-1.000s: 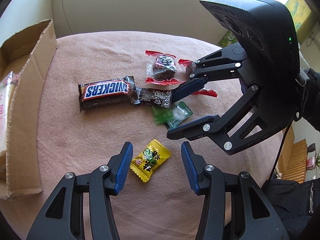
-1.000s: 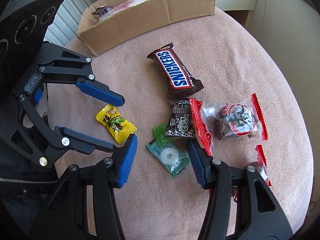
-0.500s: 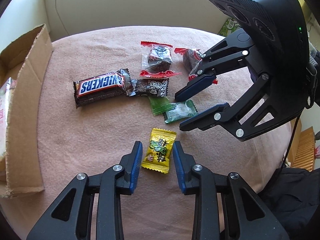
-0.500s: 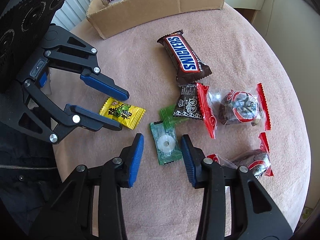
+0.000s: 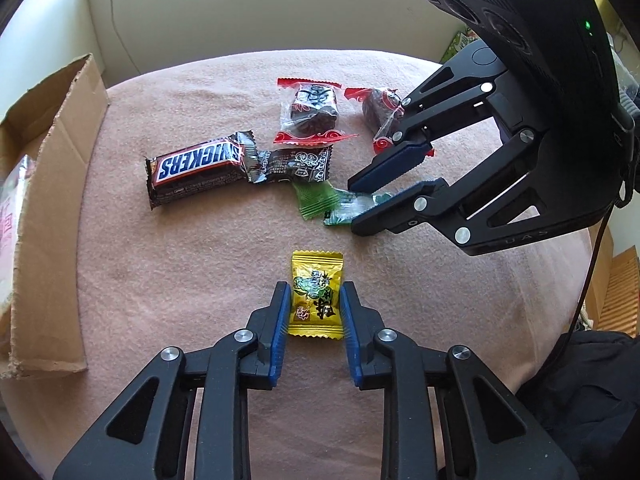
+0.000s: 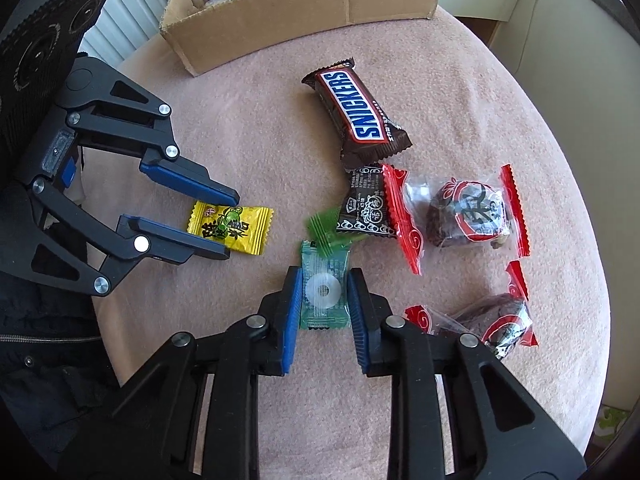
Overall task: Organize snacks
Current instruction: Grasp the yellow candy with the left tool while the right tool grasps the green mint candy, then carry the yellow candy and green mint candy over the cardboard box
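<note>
My left gripper (image 5: 314,300) is shut on a yellow candy (image 5: 317,295) lying on the pink cloth; it also shows in the right wrist view (image 6: 231,229). My right gripper (image 6: 323,292) is shut on a clear green mint candy (image 6: 324,291), seen in the left wrist view (image 5: 348,209) between the right gripper's fingers (image 5: 390,168). A second green candy (image 6: 325,226) lies just beyond it.
A Snickers bar (image 5: 196,170), a dark small wrapper (image 5: 294,164) and two red-edged clear packs (image 6: 464,210) (image 6: 500,320) lie on the round pink-covered table (image 5: 180,264). An open cardboard box (image 6: 304,12) with snacks stands at the table's edge.
Both grippers have closed: the left one moved onto the yellow candy and shut on it, the right one moved onto the clear green mint and shut on it.
</note>
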`<state>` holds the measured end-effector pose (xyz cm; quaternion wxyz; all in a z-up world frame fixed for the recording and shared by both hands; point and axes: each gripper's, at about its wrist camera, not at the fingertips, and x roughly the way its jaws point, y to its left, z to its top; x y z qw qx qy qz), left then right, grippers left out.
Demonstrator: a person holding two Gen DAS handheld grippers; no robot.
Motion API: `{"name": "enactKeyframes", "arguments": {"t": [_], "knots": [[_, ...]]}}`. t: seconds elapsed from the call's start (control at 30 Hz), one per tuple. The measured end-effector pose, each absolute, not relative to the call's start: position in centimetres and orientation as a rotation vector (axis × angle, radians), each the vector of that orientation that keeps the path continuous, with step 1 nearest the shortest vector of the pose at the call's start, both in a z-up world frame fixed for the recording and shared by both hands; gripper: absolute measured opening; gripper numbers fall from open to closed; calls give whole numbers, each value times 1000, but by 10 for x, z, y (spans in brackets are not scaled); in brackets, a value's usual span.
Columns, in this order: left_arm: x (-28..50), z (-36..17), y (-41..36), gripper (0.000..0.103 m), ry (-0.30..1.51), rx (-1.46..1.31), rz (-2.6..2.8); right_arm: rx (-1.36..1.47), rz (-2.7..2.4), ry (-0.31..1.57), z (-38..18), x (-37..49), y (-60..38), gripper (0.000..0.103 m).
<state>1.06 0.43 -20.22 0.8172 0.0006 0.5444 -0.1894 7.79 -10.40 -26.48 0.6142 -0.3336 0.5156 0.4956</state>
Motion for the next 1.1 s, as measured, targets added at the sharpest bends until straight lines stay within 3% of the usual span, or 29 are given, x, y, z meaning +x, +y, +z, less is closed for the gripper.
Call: {"name": "enactKeyframes", "arguments": {"t": [0.37, 1.1], "knots": [[-4, -185, 26, 23, 1143, -98, -392, -719, 1092, 1205, -263, 62, -111, 23], [19, -129, 120, 23, 1035, -171, -292, -504, 949, 1127, -176, 90, -72, 23]]}}
